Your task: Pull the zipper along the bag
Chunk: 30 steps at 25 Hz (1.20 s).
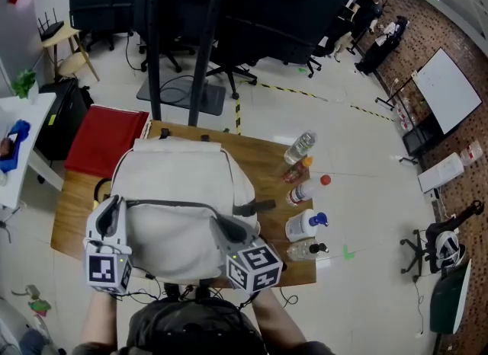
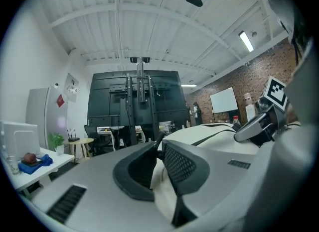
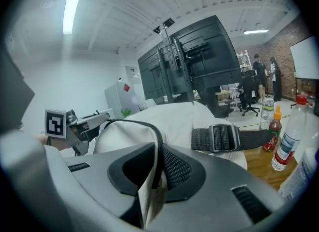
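Backpack: A cream fabric backpack (image 1: 179, 174) is laid on a brown wooden table (image 1: 72, 212). It covers most of the table's middle, and its near end is turned towards the person.
Zipper: A dark zipper line (image 1: 177, 206) is seen curving across the near part of the backpack, from one gripper to the other.
Left gripper: The left gripper (image 1: 117, 203) is held nearly level at the zipper's left end. Its jaws are closed on a fold of the cream fabric. A small dark piece is pinched at their tips, but whether it is the zipper pull cannot be told.
Right gripper: The right gripper (image 1: 221, 225) is set at the zipper's right end and tilted slightly downward. Its jaws are clamped on another fold of the fabric, and the dark zipper line is seen running straight in between the pads.
Strap: A black webbing strap with a plastic buckle (image 3: 224, 137) is stretched across the backpack's right side, just beyond the right gripper.
Bottles: Five are stood along the table's right side, beside the backpack:
- a clear plastic water bottle (image 1: 300, 148)
- a small sauce bottle with an orange cap (image 1: 297, 169)
- a clear bottle with a red cap (image 1: 309, 190)
- a white bottle with a blue cap (image 1: 305, 225)
- a clear bottle with a black cap (image 1: 307, 251)
Surroundings: A flat red panel (image 1: 103, 142) is seen beside the table's far left corner.
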### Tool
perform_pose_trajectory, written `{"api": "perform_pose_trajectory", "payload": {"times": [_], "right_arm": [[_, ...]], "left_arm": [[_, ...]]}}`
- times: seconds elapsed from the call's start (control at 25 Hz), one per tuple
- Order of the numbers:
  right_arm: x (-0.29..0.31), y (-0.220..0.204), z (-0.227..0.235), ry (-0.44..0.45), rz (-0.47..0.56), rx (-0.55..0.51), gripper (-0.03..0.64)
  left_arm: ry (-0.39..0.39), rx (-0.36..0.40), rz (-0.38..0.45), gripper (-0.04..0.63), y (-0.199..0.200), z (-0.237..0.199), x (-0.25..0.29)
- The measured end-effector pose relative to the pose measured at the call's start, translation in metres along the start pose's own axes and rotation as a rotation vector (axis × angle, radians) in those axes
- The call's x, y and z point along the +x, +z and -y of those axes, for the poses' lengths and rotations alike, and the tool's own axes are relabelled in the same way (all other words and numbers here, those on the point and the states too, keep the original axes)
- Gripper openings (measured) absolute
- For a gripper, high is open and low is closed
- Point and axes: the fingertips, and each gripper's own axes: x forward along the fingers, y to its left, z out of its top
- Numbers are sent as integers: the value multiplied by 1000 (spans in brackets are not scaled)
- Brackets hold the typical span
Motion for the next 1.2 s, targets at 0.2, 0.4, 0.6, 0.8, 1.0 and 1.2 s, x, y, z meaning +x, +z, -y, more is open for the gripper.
{"api": "perform_pose_trajectory", "payload": {"times": [0.2, 0.4, 0.6, 0.8, 1.0, 1.2], "right_arm": [[2, 0, -1, -4, -1, 1, 72], [3, 0, -2, -6, -1, 0, 72], [3, 0, -4, -10, -2, -1, 74], [4, -3, -3, -11, -4, -4, 73], [3, -4, -5, -11, -3, -8, 74], [1, -5, -4, -10, -2, -9, 72]], "left_arm": [[-1, -21, -2, 61, -4, -1, -7], [48, -70, -15, 61, -11, -25, -16], [28, -76, -43, 61, -25, -28, -29], [8, 28, -64, 61, -40, -15, -41], [13, -50, -66, 61, -49, -15, -50], [16, -13, -40, 60, -48, -3, -61]]}}
